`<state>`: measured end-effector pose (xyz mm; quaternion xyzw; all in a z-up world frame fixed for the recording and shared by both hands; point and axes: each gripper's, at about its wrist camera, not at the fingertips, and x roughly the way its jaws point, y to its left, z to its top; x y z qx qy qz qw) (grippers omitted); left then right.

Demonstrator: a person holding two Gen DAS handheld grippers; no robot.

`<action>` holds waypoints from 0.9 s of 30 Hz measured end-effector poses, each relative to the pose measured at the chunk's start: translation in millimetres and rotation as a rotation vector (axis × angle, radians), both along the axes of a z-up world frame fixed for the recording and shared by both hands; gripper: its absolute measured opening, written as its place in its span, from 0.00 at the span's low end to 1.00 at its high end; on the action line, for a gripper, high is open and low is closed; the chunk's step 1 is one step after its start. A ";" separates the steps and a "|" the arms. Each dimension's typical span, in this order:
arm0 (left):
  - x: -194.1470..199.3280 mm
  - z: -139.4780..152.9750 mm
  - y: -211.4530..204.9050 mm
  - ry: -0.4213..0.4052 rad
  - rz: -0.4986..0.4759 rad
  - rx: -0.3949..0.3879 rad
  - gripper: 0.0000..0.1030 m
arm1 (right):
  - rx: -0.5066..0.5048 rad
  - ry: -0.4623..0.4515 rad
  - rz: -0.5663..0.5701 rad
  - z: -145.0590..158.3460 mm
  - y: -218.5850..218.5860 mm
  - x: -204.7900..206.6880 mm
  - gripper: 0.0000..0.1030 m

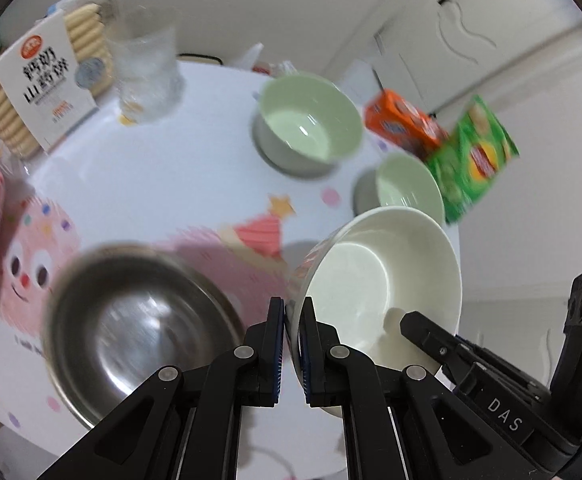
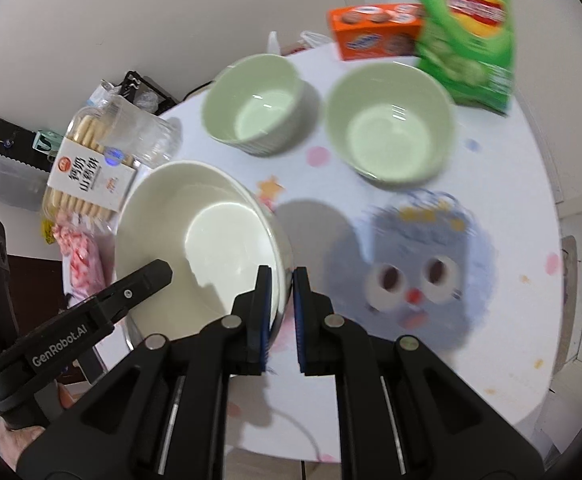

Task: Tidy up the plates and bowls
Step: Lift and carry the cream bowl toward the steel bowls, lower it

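1. The left claw (image 1: pixel 291 344), low in the middle of the left wrist view, is closed to a narrow gap on the rim of the white bowl (image 1: pixel 379 280): one finger sits outside the wall, the other inside.
2. The right claw (image 2: pixel 281 312), low in the middle of the right wrist view, is pinched on the opposite rim of the same white bowl (image 2: pixel 199 240), again with one finger on each side of the wall.
3. The white bowl is tilted and held up between the two claws, casting a shadow on the surface (image 1: pixel 179 168) beneath it.
4. A steel bowl (image 1: pixel 131 320) stands at the lower left of the left wrist view, just beside the left claw; it is blurred.
5. Two pale green bowls rest upright on the surface: one (image 1: pixel 307 116) in the upper middle of the left view, the other (image 1: pixel 407 188) to its right, just above the white bowl's rim.
6. In the right view the same green bowls (image 2: pixel 255 104) (image 2: pixel 391 120) stand side by side, apart, in the upper middle.
7. An orange box (image 2: pixel 375 32) and a green chip bag (image 2: pixel 471 28) stand at the upper right of that view, behind the green bowls.
8. A biscuit pack (image 1: pixel 47 76) stands at the upper left of the left view.
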<state>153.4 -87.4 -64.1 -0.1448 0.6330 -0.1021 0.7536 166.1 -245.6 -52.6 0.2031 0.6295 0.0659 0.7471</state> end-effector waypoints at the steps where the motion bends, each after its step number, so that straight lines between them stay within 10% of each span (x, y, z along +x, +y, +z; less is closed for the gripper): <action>1: -6.2 -3.1 -6.3 0.007 -0.004 -0.002 0.06 | -0.006 0.004 -0.003 -0.9 -8.8 -8.9 0.12; 27: -69.6 -90.2 -55.3 0.122 -0.028 0.109 0.06 | -0.005 0.168 0.031 -85.0 -50.6 -78.5 0.12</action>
